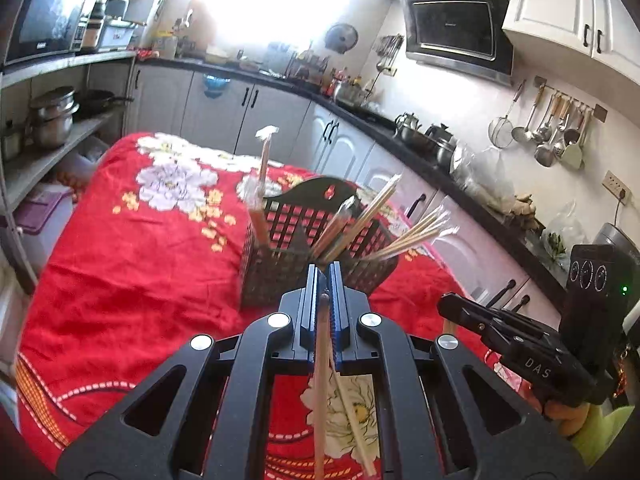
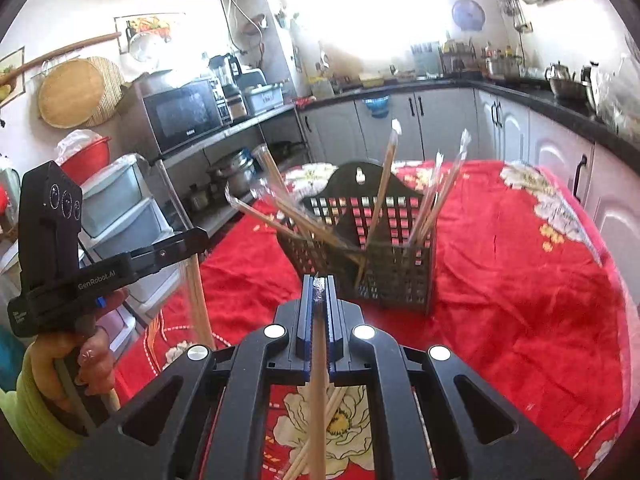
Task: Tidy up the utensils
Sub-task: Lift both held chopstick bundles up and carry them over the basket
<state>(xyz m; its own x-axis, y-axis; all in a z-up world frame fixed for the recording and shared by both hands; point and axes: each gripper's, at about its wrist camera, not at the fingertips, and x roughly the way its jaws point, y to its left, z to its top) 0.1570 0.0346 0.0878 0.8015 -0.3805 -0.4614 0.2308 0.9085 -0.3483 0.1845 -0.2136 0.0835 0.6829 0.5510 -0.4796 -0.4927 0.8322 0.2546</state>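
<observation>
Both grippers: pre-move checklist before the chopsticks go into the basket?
1. Left gripper shut on wrapped chopsticks: ok, fingers closed around them.
2. Right gripper shut on its chopsticks: ok.
3. Basket upright on the red cloth: ok.
4. Free space in basket: cannot tell; several chopsticks already lean in it at splayed angles.
5. Chopsticks seated straight in each grip: not ok, a second stick angles off below both sets of fingers.
6. Grippers apart from each other: ok in both views; neither is over the basket yet.
</observation>
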